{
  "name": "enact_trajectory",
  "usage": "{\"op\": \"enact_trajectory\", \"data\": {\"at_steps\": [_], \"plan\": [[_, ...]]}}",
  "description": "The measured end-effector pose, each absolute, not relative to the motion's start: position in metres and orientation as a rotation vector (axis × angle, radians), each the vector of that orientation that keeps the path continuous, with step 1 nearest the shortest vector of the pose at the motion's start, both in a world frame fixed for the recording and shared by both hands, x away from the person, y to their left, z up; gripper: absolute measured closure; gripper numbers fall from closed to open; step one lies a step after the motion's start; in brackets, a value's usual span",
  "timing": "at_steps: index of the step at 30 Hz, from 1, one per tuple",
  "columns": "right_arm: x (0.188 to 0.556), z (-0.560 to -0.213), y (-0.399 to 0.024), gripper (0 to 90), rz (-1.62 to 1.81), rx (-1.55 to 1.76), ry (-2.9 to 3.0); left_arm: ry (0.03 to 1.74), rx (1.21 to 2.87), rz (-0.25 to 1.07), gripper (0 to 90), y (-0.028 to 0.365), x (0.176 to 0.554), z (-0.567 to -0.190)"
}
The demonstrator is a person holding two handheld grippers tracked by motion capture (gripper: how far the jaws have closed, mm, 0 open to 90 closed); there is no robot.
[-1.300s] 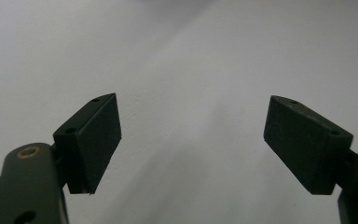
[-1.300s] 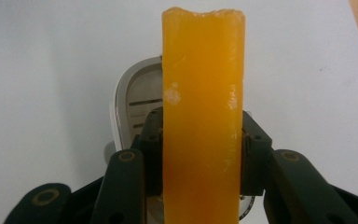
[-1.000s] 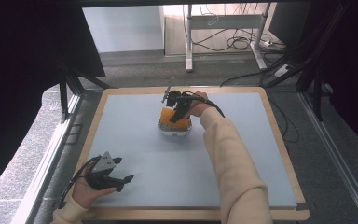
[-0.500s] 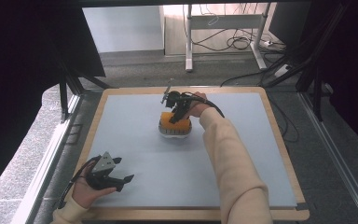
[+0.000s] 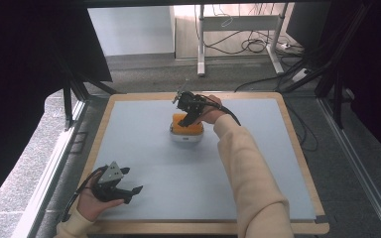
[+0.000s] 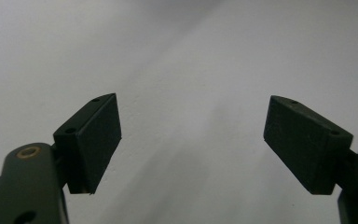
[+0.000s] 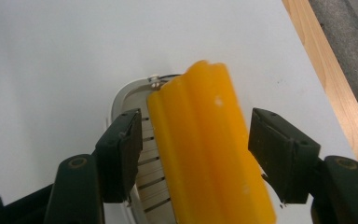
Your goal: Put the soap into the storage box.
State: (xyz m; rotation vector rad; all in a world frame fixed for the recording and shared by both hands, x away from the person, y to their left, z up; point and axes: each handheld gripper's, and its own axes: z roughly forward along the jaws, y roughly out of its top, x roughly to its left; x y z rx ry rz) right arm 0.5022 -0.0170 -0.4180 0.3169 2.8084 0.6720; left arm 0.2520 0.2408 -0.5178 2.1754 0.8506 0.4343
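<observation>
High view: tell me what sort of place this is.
Likely a lab or recording workspace: a wood-edged table with a plain grey top, loose cables on the floor, and a desk frame behind.

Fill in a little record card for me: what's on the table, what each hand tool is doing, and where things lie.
surface: pale grey table with a wooden edge
main thing: orange ridged block, lying on a white slotted dish
where: far middle of the table
right gripper: over the block, jaws either side of it, just been opening, pads off the block
left gripper: near left corner, jaws open, nothing between them
beyond the table: cables and desk legs on the floor
</observation>
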Motion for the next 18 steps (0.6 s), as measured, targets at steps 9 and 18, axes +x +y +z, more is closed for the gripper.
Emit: {"op": "enact_trajectory", "data": {"at_steps": [9, 18], "plan": [[0.489, -0.414, -0.028, 32.5, 0.794, 0.376, 2.79, 0.85, 2.173, 0.434, 19.0, 0.24, 0.252, -0.518], [0.466, -0.416, -0.056, 31.7, 0.89, 0.5, 2.738, 0.859, 2.174, 0.434, 19.0, 0.241, 0.252, -0.519]]}}
